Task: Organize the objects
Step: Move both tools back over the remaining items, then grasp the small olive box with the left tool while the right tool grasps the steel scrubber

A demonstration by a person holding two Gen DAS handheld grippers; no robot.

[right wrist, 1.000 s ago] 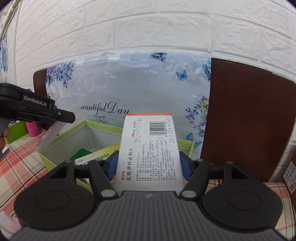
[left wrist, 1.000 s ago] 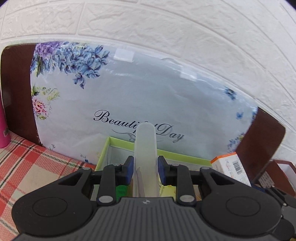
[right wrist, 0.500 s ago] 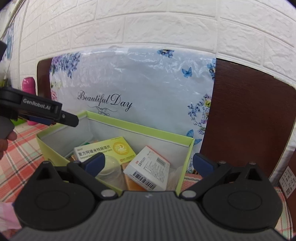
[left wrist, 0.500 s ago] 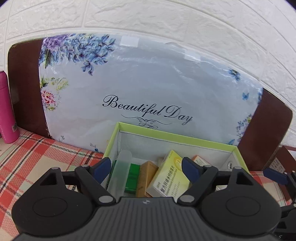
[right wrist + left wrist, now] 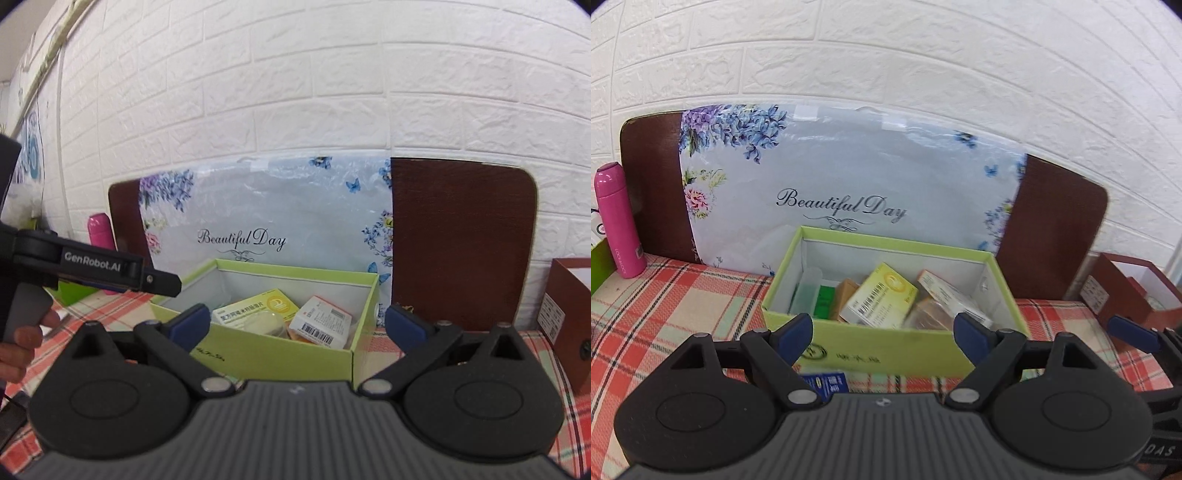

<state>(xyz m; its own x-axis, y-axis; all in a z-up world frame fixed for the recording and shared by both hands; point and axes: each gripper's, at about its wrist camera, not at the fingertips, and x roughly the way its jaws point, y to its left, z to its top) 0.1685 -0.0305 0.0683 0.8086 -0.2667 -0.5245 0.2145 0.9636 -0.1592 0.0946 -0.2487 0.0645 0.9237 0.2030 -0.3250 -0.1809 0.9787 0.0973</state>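
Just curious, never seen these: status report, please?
Left tongs open, empty. Right tongs open, empty. Medicine boxes inside green box. Nothing blocking.

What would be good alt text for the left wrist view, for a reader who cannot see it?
The open, empty left hand-held gripper faces a light green box holding several medicine boxes, including a yellow one. The box stands on a plaid tablecloth before a floral "Beautiful Day" panel; a pink bottle stands at left.

1. Box (image 5: 886, 350): lime green outside, pale grey inside.
2. Bottle (image 5: 618, 221), left of frame: pink.
3. Counter (image 5: 683, 306) cloth: red, cream and green plaid.
4. Wall (image 5: 923, 74): white brick.
5. Fingers (image 5: 796, 332): blue pads, black arms.
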